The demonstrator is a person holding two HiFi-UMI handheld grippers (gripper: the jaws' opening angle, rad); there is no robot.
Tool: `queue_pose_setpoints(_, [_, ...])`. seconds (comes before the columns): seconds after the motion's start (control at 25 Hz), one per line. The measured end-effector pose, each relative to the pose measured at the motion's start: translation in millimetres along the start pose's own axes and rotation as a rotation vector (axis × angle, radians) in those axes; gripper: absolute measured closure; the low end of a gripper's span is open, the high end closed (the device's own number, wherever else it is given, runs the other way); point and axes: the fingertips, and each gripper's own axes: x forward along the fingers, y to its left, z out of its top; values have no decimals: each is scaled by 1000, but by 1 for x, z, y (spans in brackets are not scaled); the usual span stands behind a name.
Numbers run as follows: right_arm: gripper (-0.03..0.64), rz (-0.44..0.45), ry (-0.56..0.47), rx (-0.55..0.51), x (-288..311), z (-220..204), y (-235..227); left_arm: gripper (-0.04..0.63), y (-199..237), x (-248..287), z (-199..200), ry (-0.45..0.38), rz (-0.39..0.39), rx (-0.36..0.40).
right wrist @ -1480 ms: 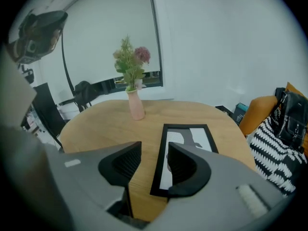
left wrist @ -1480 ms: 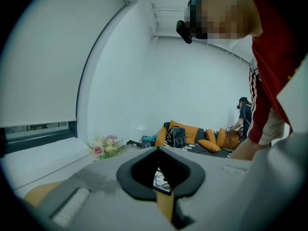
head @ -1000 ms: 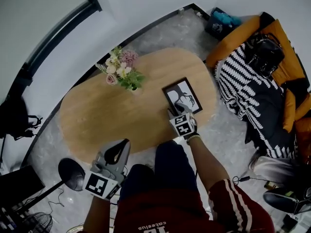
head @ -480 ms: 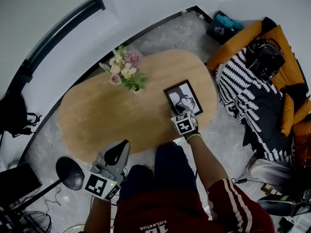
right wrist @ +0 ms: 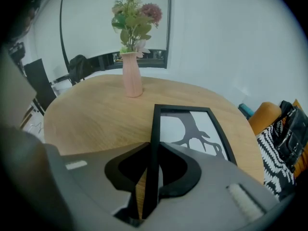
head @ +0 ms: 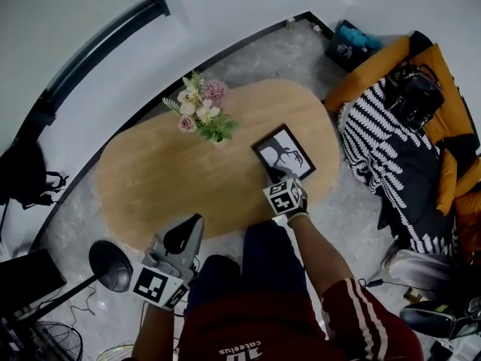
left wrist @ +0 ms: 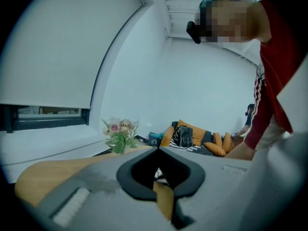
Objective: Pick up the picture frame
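The picture frame [head: 284, 153], black-rimmed with a dark branch-like print on white, lies on the right part of the oval wooden table [head: 150, 179]. My right gripper [head: 276, 175] is at its near edge. In the right gripper view the frame's black left rail [right wrist: 154, 129] runs straight between the jaws. The jaws have just been closing and now pinch the rail from both sides at my right gripper [right wrist: 153, 148]. My left gripper [head: 188, 228] hangs off the table's near side with its jaws together and nothing in them, seen as the left gripper [left wrist: 157, 150].
A pink vase of flowers [head: 203, 115] stands on the table left of the frame, the same vase [right wrist: 131, 76]. A sofa with orange cushions, a striped throw and a black bag [head: 412, 89] is at the right. A black lamp [head: 109, 265] stands on the floor at the lower left.
The right gripper's jaws have narrowed onto the frame's near edge while the hand stayed almost in place. The left gripper has not moved.
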Motion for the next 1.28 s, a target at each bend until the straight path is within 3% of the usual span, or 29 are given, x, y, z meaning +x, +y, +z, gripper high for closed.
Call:
queue_pose_setpoints(0.48, [554, -50, -47, -119, -51, 28, -4, 592, -2, -33, 35, -32, 39, -5])
queue_pose_setpoints(0.84, [552, -71, -94, -166, -162, 72, 13, 592, -30, -102, 108, -69, 50, 26])
queue_pose_setpoints(1.28, [552, -52, -173, -209, -290, 133, 70, 592, -45, -185, 158, -114, 129, 52])
